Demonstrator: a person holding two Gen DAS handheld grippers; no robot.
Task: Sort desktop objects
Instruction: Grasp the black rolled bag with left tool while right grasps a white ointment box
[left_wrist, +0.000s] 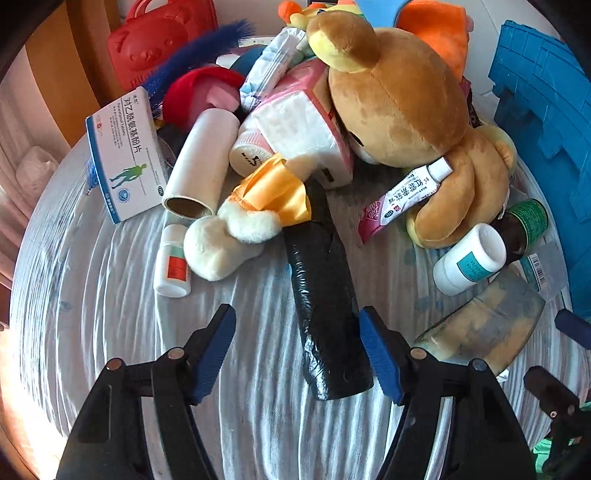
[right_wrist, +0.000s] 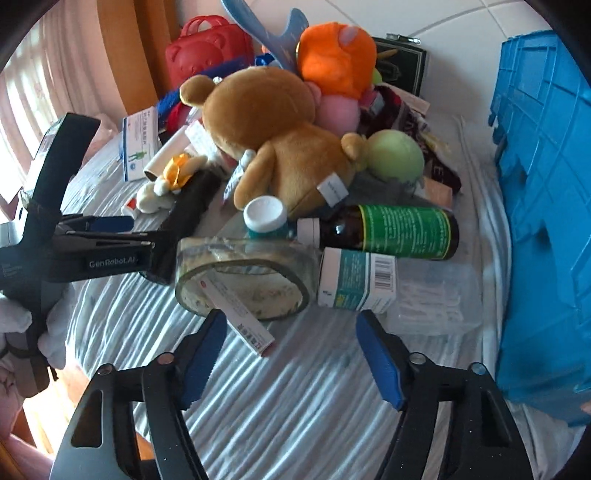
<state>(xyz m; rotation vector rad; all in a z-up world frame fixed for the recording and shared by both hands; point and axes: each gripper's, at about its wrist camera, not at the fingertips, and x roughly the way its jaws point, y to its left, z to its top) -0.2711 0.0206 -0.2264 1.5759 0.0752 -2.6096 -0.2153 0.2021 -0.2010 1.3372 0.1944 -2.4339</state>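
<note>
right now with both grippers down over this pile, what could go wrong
The left gripper straddles the black roll; its far end sits under the white plush, which may drag along. The right gripper is by the tape roll; nudging it could roll the brown bottle.

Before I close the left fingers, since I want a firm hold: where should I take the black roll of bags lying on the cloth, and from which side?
Grip the black roll across its width near the close end, coming down from above. It lies flat and long, pointing away, and that end already sits between the open left gripper. The far end is tucked under the white plush toy and its yellow ribbon.
</note>
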